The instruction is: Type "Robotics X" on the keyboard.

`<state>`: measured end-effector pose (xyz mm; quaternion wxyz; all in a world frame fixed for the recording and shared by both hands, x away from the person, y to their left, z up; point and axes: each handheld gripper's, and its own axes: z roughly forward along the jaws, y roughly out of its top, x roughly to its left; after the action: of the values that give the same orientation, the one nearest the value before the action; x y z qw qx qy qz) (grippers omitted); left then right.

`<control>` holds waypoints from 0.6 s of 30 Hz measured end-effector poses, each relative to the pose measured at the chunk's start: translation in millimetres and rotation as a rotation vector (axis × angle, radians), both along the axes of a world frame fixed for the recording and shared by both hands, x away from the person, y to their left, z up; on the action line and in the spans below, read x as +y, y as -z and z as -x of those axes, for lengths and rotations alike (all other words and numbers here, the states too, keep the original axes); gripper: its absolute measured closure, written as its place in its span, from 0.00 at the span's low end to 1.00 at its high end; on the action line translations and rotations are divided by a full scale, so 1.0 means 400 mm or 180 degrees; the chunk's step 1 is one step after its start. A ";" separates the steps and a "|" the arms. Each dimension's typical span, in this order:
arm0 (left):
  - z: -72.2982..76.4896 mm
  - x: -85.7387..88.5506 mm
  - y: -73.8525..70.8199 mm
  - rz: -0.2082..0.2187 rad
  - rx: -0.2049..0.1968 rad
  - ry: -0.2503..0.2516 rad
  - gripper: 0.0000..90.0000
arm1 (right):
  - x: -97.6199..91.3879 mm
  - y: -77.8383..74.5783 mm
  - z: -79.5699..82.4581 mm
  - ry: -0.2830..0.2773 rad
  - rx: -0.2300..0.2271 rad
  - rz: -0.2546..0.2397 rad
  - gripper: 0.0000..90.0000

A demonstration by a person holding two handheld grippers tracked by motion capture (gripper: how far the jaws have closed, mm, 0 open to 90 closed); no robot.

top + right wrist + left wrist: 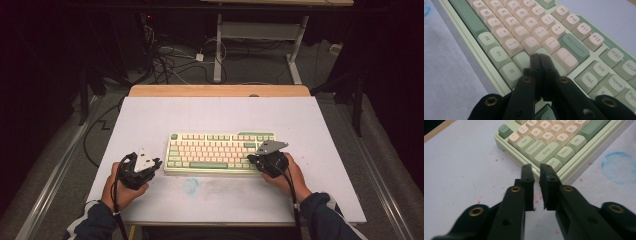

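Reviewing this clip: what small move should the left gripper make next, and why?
Probably ease the left gripper forward over the keyboard. Its jaws, nearly shut on nothing, point at the Ctrl key from just off the edge, while the right gripper, shut, already rests among the keys.
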<state>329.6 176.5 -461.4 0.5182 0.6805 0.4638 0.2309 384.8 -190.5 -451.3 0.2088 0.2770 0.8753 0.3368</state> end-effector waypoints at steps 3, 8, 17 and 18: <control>0.002 -0.005 -0.005 -0.0083 0.0018 0.0046 0.97 | -0.001 0.001 0.000 0.0002 0.0000 -0.0009 1.00; 0.001 -0.014 -0.016 -0.0112 0.0056 0.0092 0.97 | -0.001 0.002 0.000 0.0005 -0.0010 -0.0017 1.00; -0.029 -0.050 -0.044 -0.0122 0.0165 0.0217 0.97 | -0.001 0.002 0.000 0.0005 -0.0014 -0.0019 1.00; -0.034 -0.057 -0.046 -0.0135 0.0162 0.0229 0.97 | -0.001 0.002 0.000 0.0007 -0.0014 -0.0017 1.00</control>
<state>343.1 153.7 -442.9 0.4997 0.7132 0.4471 0.2045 384.7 -190.9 -452.2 0.2104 0.2778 0.8736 0.3396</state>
